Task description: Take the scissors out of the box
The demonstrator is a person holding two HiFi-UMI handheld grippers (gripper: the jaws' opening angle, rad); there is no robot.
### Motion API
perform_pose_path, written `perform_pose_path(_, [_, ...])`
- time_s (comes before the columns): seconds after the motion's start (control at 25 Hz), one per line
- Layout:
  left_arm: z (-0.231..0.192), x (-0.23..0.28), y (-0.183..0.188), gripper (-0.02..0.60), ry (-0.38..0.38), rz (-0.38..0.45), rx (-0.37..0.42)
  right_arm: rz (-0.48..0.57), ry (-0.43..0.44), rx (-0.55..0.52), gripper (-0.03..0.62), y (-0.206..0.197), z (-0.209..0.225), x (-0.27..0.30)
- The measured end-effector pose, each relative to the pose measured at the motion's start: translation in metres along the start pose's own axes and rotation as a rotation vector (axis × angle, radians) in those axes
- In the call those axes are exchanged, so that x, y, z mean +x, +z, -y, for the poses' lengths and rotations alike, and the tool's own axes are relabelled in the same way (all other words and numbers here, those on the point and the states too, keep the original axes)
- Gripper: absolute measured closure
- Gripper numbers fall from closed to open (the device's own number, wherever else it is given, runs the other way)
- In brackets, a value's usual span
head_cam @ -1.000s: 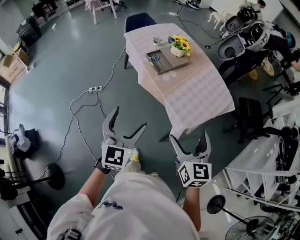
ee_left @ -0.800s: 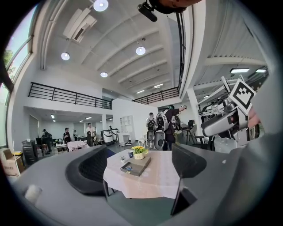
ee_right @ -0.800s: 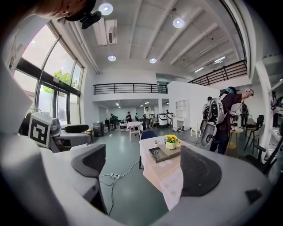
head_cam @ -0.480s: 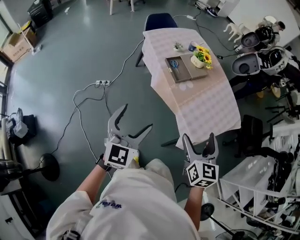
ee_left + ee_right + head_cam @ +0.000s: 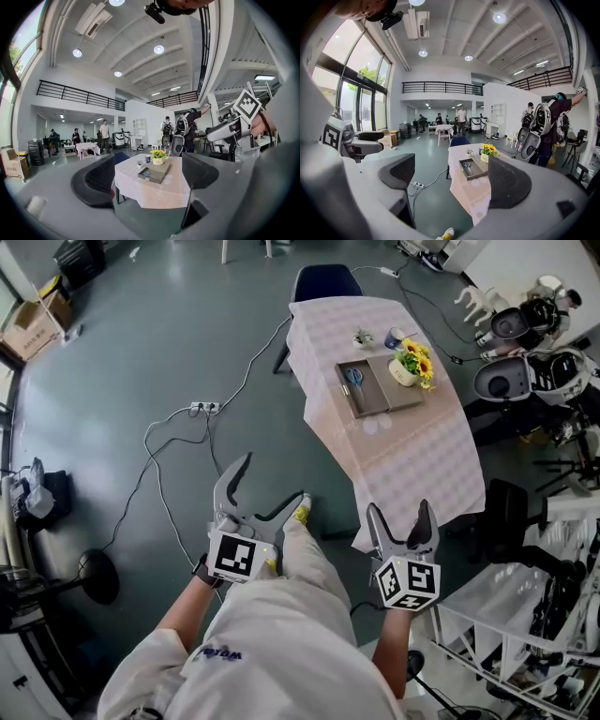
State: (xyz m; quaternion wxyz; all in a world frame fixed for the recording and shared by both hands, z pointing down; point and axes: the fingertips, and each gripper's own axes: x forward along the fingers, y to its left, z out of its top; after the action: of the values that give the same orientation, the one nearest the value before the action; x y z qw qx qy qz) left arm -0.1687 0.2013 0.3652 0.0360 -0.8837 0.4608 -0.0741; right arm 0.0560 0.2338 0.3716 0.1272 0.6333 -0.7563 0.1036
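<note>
The scissors point(image 5: 352, 376), blue-handled, lie in a flat open grey box point(image 5: 367, 399) on a table with a pale checked cloth point(image 5: 412, 451), far ahead of both grippers. My left gripper point(image 5: 272, 479) is open and empty over the floor. My right gripper point(image 5: 401, 510), near the cloth's hanging corner, is open too; its jaws have just been closing a little with nothing between them. The left gripper view frames the box point(image 5: 157, 174) and scissors point(image 5: 146, 175) between its pads. In the right gripper view the scissors point(image 5: 467, 165) are in the box point(image 5: 474, 172).
A pot of yellow flowers point(image 5: 415, 360), a cup point(image 5: 394, 337) and a small plant point(image 5: 363, 337) stand beside the box. A blue chair point(image 5: 323, 282) sits at the table's far end. A cable and power strip point(image 5: 202, 407) cross the floor. White robot shells point(image 5: 525, 362), a black chair point(image 5: 511, 507) and a rack point(image 5: 497, 615) are on the right.
Both grippers have been carried forward toward the table, which now looks nearer. A leg with a yellow shoe has stepped out between the grippers. The right jaws look slightly narrower.
</note>
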Motion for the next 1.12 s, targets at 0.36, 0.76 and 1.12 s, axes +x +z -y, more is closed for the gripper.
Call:
perform_pose_path(0.36, [-0.028, 0.106, 0.006, 0.137, 0.003, -0.025, 0.006, 0.037, 0.022, 0.021, 0.121, 0.038, 0.053, 0.106])
perform_pose_path(0.76, [-0.03, 0.226, 0.027, 0.138, -0.025, -0.093, 0.074, 0.023, 0.046, 0.069, 0.15, 0.054, 0.129, 0.196])
perform_pose_path(1.12, [-0.036, 0.276, 0.014, 0.141, -0.022, -0.148, 0.052, -0.01, 0.052, 0.08, 0.207, 0.045, 0.163, 0.235])
